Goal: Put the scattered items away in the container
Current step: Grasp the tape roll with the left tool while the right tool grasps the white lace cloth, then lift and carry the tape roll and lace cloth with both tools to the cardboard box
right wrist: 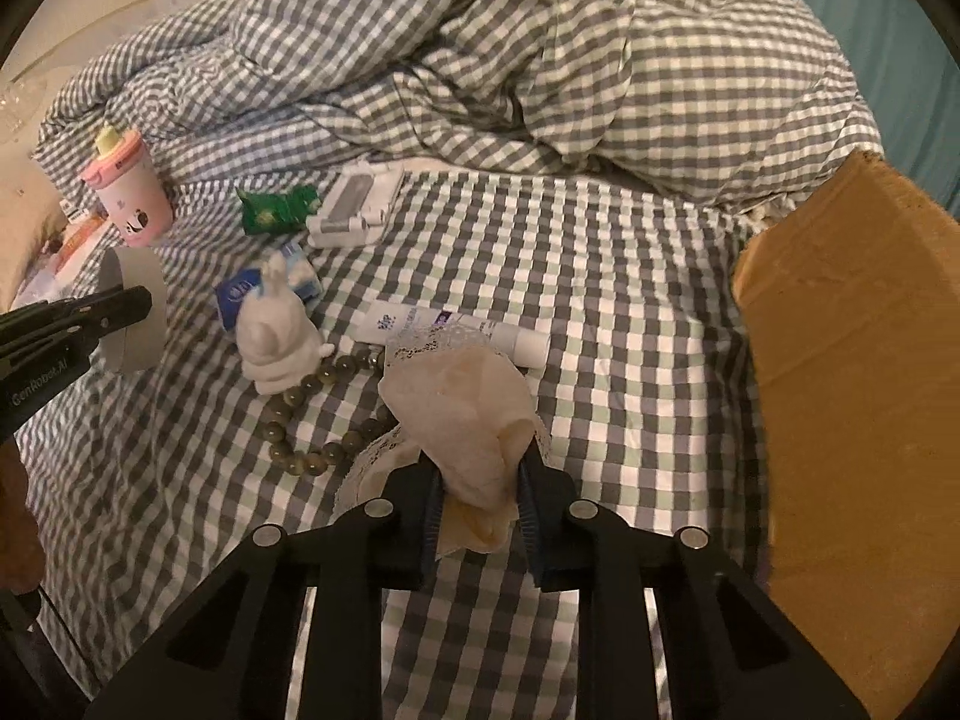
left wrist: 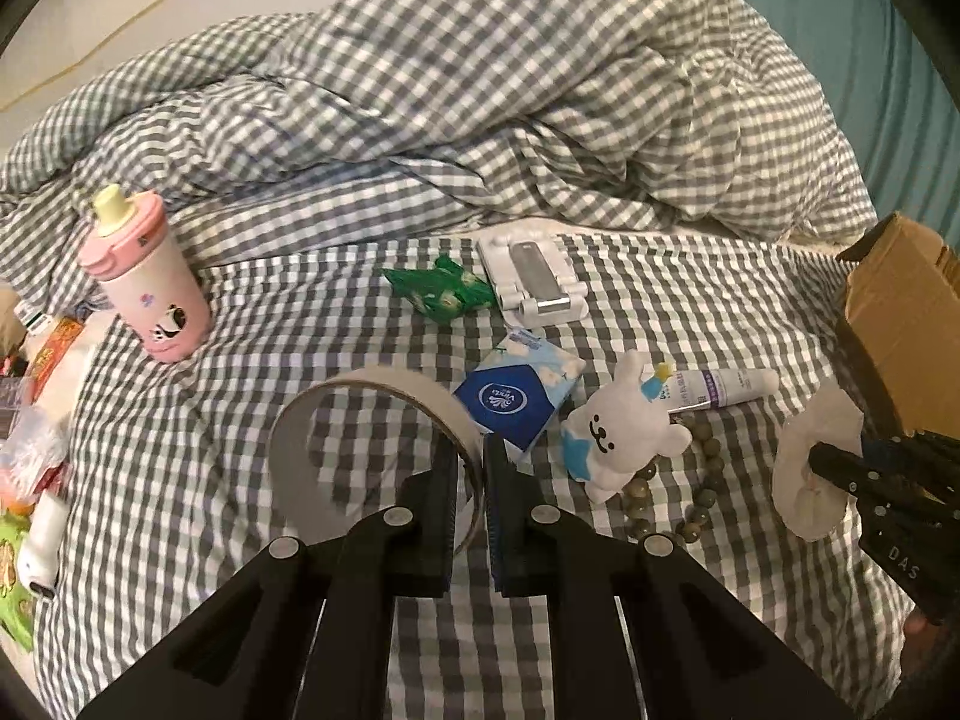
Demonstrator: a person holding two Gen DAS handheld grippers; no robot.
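Observation:
My left gripper [left wrist: 471,459] is shut on the wall of a grey cardboard tape ring [left wrist: 360,384], held just above the checked bedsheet. My right gripper [right wrist: 480,474] is shut on a cream lace-edged cloth [right wrist: 462,402], which bunches up between its fingers. The open cardboard box [right wrist: 840,390] stands at the right, close beside the right gripper. The left wrist view shows the right gripper [left wrist: 825,459] with the cloth [left wrist: 798,480] next to the box [left wrist: 900,312]. In the right wrist view the left gripper [right wrist: 141,303] holds the ring [right wrist: 135,324] at the far left.
On the sheet lie a pink cup [left wrist: 150,288], a green packet [left wrist: 441,291], a white phone stand [left wrist: 534,282], a blue tissue pack [left wrist: 516,396], a white plush toy [left wrist: 624,432], a tube [left wrist: 720,390] and a bead bracelet [right wrist: 312,420]. A rumpled checked quilt [left wrist: 480,90] fills the back.

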